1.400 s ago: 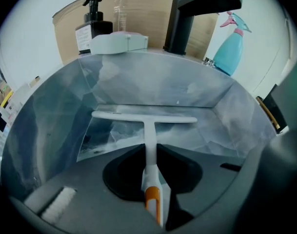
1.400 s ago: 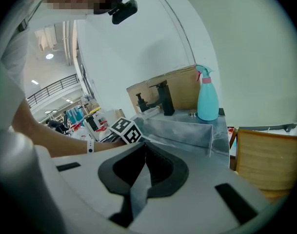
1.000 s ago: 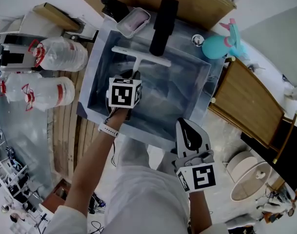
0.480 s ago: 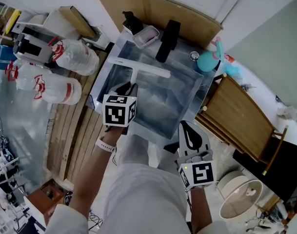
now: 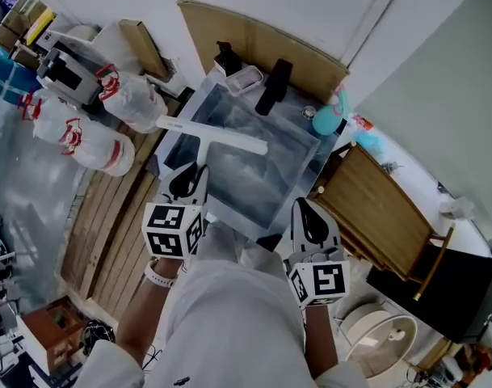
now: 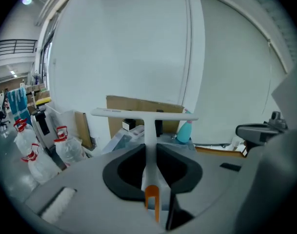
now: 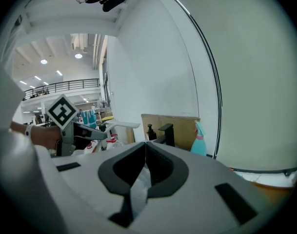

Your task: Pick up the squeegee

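A white T-shaped squeegee (image 5: pixel 212 137) hangs in the air over the near left part of the steel sink (image 5: pixel 298 156), blade farthest from me. My left gripper (image 5: pixel 191 175) is shut on its handle, and the handle (image 6: pixel 149 139) runs straight up between the black pads to the crossbar (image 6: pixel 143 113). Off to the right, in front of the sink's near edge, my right gripper (image 5: pixel 307 207) holds nothing. Its pads (image 7: pixel 145 145) meet at the tips. The left gripper (image 7: pixel 76 131) and the squeegee blade (image 7: pixel 123 125) also show at the left of the right gripper view.
A black faucet (image 5: pixel 274 84), a dark soap dispenser (image 5: pixel 224 58) and a pink-lidded box (image 5: pixel 247 77) stand along the sink's far rim, with a teal spray bottle (image 5: pixel 326 120) at its right corner. Water jugs (image 5: pixel 108 95) lie left on wooden slats. A wooden table (image 5: pixel 383 208) stands right.
The left gripper has carried the squeegee up out of the sink toward me. The right gripper has risen a little. The head view has pulled back.
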Tool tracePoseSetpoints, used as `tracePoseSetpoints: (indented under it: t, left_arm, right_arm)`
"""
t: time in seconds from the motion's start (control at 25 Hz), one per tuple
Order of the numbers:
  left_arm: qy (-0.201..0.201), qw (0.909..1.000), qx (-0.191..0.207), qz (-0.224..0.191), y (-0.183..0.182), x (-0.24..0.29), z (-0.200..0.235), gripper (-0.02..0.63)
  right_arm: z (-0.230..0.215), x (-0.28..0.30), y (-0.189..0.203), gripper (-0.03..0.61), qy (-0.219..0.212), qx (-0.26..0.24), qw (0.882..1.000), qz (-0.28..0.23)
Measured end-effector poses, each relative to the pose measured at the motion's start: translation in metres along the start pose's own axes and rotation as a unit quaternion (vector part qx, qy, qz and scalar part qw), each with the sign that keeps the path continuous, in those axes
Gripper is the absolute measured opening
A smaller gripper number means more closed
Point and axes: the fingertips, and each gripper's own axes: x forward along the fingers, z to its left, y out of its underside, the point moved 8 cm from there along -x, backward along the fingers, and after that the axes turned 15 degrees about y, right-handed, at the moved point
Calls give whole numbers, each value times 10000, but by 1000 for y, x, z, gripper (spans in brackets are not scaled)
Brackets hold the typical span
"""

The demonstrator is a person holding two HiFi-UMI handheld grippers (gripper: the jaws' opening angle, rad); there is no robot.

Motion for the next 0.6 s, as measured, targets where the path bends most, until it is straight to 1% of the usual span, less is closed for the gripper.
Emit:
tracePoseSetpoints:
  t: [0.2, 0.48, 0.6]
  left_arm:
    - [-89, 9989, 145, -435, -5, -37, -28, 67]
    - [-226, 9969, 117, -743, 6, -69, -50, 67]
    - [-286, 9963, 84, -804, 12, -77, -54, 67]
  right_arm:
    - [1, -9, -16, 6, -31, -126, 9998, -182]
    - [-1, -23, -28, 6, 6, -176, 9992, -371]
    - [-1, -28, -29, 6, 12, -190, 9990, -414]
